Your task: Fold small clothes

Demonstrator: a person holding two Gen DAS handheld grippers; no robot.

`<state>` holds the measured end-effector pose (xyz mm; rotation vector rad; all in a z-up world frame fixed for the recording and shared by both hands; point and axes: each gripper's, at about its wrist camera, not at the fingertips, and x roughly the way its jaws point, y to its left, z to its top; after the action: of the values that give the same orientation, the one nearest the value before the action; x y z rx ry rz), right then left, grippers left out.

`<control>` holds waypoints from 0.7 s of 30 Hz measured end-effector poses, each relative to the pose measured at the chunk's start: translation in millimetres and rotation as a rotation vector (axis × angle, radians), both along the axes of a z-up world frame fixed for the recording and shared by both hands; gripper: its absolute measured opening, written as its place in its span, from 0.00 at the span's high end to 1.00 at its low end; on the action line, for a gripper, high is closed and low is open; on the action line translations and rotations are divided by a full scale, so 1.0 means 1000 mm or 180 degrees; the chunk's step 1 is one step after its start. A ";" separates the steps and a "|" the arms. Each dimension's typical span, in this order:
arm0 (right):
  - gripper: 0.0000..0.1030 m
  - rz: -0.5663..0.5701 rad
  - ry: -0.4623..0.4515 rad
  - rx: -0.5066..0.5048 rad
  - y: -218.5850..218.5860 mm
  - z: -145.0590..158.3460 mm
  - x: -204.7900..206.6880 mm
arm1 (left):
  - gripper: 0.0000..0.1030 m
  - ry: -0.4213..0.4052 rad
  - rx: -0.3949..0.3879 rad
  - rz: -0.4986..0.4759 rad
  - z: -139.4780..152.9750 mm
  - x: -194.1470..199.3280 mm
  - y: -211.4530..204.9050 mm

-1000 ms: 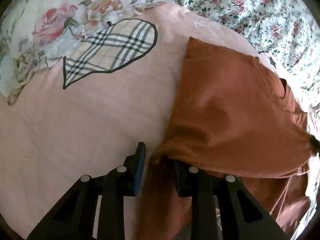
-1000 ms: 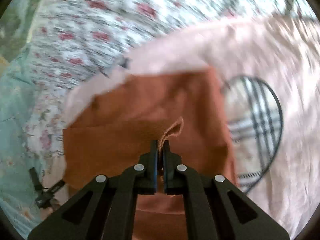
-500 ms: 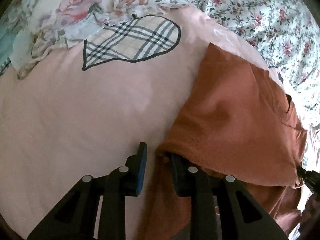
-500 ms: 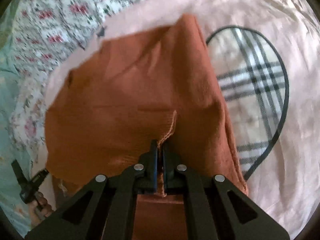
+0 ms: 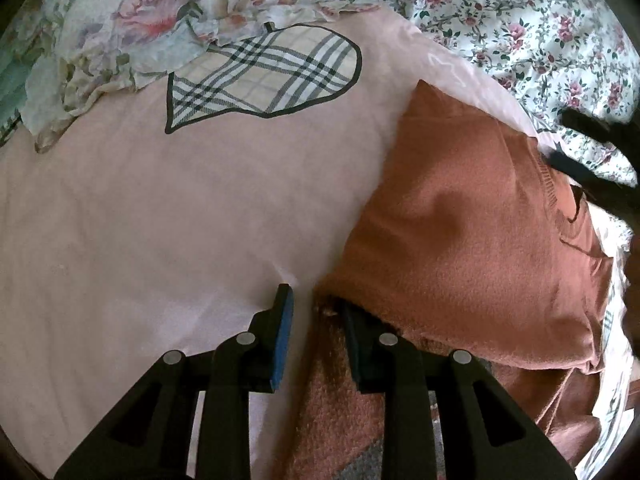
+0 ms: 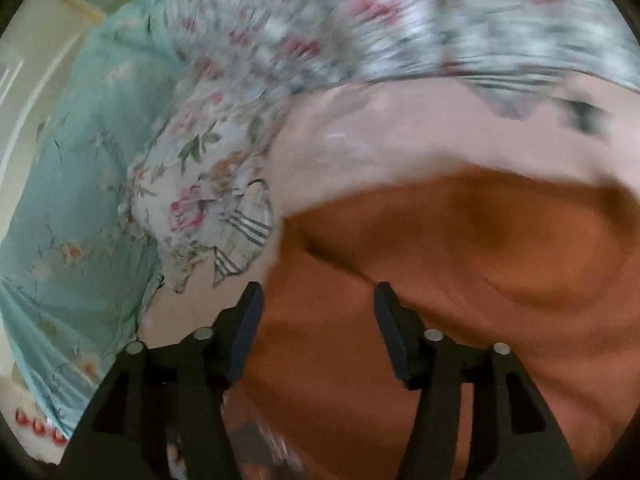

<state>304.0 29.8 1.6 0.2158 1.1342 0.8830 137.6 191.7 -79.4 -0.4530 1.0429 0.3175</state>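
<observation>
The rust-orange garment (image 5: 472, 240) is lying folded over on itself on the pink blanket (image 5: 180, 216), and that blanket is our landmark. The garment is sitting toward the blanket's right side in the left wrist view, well apart from the plaid heart patch (image 5: 264, 76) printed on the blanket's far part.

The left gripper (image 5: 316, 312) is hovering at the garment's near left corner, its jaws standing apart; the blue-padded finger is resting over bare pink blanket, while the other finger is tucking under the garment's folded edge. Nothing is pinched between them.

Over in the right wrist view, heavily blurred, the right gripper (image 6: 318, 308) is showing its jaws spread wide, gripping nothing, with the orange garment (image 6: 460, 260) lying below and between them. A soft bulge is showing in the cloth to the right.

Beyond the blanket's far edge, a floral sheet (image 5: 520, 20) is spreading out, and a teal fabric (image 6: 80, 160) is lying left of the blanket.
</observation>
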 end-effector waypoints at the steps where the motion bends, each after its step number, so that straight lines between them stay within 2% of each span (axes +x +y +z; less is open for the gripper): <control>1: 0.36 0.0115 0.0013 -0.0069 0.017 -0.006 0.006 | 0.75 -0.0003 -0.0023 0.0009 0.000 0.000 0.001; 3: 0.36 0.0397 0.0167 -0.0249 0.053 -0.027 0.018 | 0.75 -0.0014 -0.0049 0.0015 -0.001 -0.001 0.002; 5: 0.35 0.0800 0.0685 -0.0119 0.085 -0.053 0.023 | 0.75 -0.0029 -0.0082 0.0046 -0.001 -0.003 0.002; 6: 0.36 0.0927 0.0826 -0.0033 0.095 -0.060 0.020 | 0.75 -0.0030 -0.0094 0.0061 -0.001 -0.003 0.002; 7: 0.36 0.0987 0.0813 -0.0007 0.105 -0.062 0.018 | 0.75 -0.0028 -0.0107 0.0073 -0.002 -0.004 0.002; 9: 0.36 0.0857 0.0598 0.0196 0.116 -0.056 0.021 | 0.75 -0.0021 -0.0123 0.0071 -0.001 -0.006 0.001; 12: 0.36 0.0255 0.0379 0.0493 0.104 -0.049 0.032 | 0.76 0.0001 -0.0098 0.0005 0.002 -0.014 -0.003; 13: 0.38 0.0060 0.0243 0.0516 0.093 -0.046 0.031 | 0.76 0.0004 -0.0091 -0.0027 0.004 -0.019 -0.004; 16: 0.38 -0.0202 0.0042 0.0346 0.068 -0.036 0.024 | 0.76 -0.0019 -0.0135 -0.0102 0.010 -0.031 -0.006; 21: 0.38 -0.0329 0.0016 0.0339 0.005 -0.020 -0.012 | 0.72 -0.0146 -0.0198 -0.0164 0.028 -0.036 -0.012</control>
<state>292.4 34.4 -18.5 0.3613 1.0722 0.8521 101.9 179.6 -51.3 -0.4864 1.0200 0.2282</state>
